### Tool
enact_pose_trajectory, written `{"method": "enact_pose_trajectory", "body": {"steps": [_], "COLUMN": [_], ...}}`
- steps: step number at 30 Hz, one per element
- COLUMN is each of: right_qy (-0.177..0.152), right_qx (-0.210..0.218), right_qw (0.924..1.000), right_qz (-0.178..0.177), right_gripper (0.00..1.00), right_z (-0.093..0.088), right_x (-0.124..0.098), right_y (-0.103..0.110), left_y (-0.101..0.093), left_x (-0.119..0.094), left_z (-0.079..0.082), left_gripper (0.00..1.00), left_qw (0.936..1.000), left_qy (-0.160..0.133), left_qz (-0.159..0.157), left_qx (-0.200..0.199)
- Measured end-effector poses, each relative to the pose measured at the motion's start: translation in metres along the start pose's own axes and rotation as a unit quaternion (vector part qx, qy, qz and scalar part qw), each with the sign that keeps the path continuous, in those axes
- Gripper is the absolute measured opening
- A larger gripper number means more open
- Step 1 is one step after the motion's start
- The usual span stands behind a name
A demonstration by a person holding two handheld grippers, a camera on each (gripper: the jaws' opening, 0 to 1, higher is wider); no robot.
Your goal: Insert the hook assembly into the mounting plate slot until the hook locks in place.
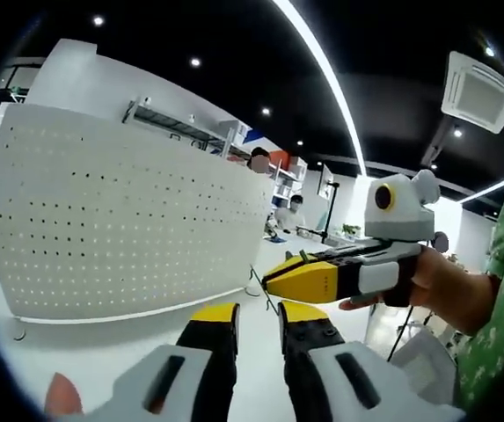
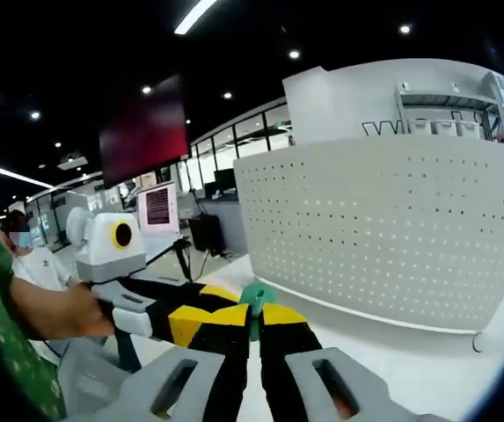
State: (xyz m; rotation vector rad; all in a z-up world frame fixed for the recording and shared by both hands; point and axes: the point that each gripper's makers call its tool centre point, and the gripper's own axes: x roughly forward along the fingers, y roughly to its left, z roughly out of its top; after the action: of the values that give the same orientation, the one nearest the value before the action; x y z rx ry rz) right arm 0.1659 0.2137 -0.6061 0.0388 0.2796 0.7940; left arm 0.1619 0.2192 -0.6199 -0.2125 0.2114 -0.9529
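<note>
A: White perforated mounting plate (image 1: 120, 220), curved and upright on the matte white table (image 1: 260, 369).
B: Grippers?
A: Left gripper (image 1: 258, 318) jaws apart, empty, before the plate. Right gripper (image 2: 253, 318) clamps a small green hook assembly (image 2: 256, 297) beside the plate.

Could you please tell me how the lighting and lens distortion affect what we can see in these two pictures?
Left gripper view: the fisheye lens bows the white pegboard into a curve, a bright ceiling light strip streaks overhead, and the far background is washed out. Right gripper view: the same pegboard bulges, the ceiling is dark with small spot lights, and the green piece at the right gripper looks soft.
</note>
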Motion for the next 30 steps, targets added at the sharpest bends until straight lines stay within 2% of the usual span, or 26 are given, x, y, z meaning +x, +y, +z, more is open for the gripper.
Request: {"method": "enact_pose_trajectory", "body": {"steps": [15,20,25,30], "right_qy": [0.001,0.003,-0.001,-0.006], "right_qx": [-0.005,-0.005,-0.003,-0.004], "right_qw": [1.0,1.0,1.0,0.9999], "right_qz": [0.001,-0.002,-0.006,-0.013], "right_gripper": [0.02,0.02,0.02,0.03], "right_z": [0.0,0.0,0.001,0.003], "right_x": [-0.003,-0.004,-0.006,-0.007], "right_y": [0.003,0.004,0.003,0.003], "left_y": [-0.009,-0.009,-0.011,-0.01], "left_x": [0.0,0.001,0.001,-0.001], "left_z": [-0.002,-0.002,0.001,0.006], "left_gripper": [0.07,0.06,0.05,0.04], "left_qw": [0.9999,0.9999,0.9993,0.999], "left_qy": [0.004,0.004,-0.009,-0.027], "left_qz": [-0.014,-0.015,-0.02,-0.02], "left_qx": [-0.001,0.006,0.029,0.031]}}
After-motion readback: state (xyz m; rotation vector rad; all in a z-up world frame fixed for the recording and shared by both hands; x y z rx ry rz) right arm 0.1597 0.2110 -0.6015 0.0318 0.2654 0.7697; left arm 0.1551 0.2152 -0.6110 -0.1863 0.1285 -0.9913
